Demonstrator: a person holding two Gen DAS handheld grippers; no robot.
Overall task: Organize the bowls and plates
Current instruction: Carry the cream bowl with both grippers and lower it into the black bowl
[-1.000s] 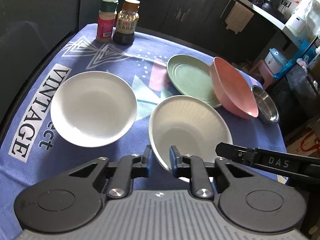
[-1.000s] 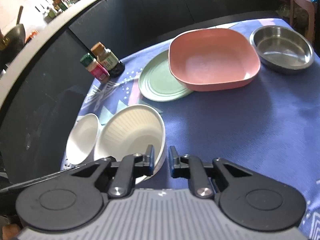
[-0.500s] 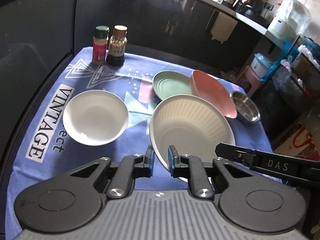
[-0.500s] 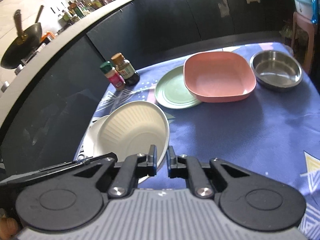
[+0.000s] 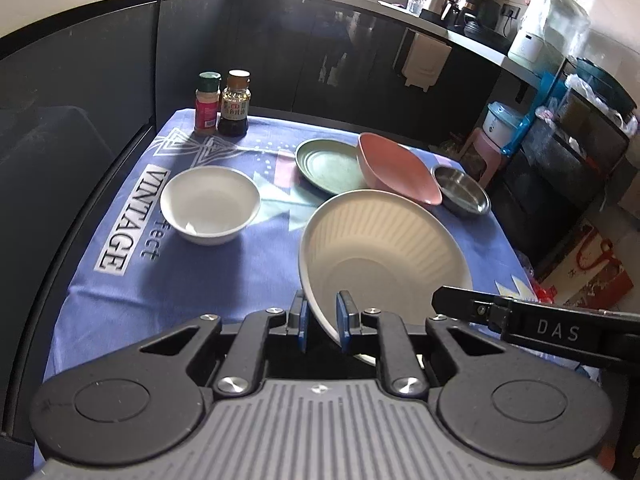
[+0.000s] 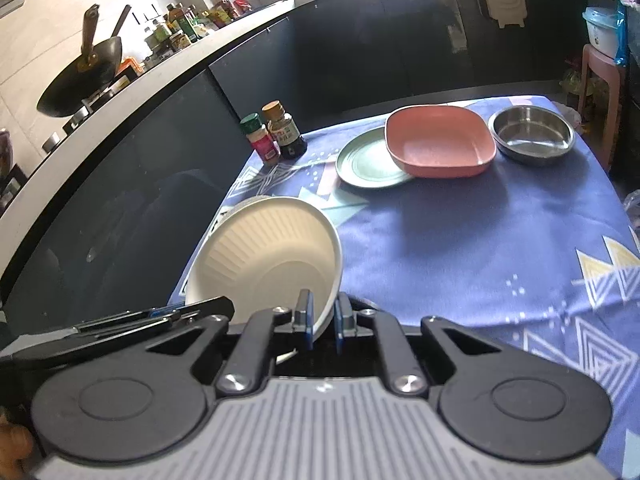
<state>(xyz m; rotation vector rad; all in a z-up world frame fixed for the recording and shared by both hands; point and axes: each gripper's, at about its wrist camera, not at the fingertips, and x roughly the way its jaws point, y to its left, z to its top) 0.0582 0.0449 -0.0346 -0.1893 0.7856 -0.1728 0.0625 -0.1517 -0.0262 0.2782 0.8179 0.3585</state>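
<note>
Left wrist view: the left gripper [image 5: 322,318] pinches the near rim of a cream ribbed round bowl [image 5: 384,248], raised and tilted above the tabletop's near right part. It looks light, stiff and thin-walled (likely slick), so the rim is the sensible hold. A plain white bowl [image 5: 210,204] sits toward the left edge of the blue printed tablecloth [image 5: 240,272].

Right wrist view: the right gripper [image 6: 322,318] clamps the same bowl's rim; dark cabinets ring the table
</note>
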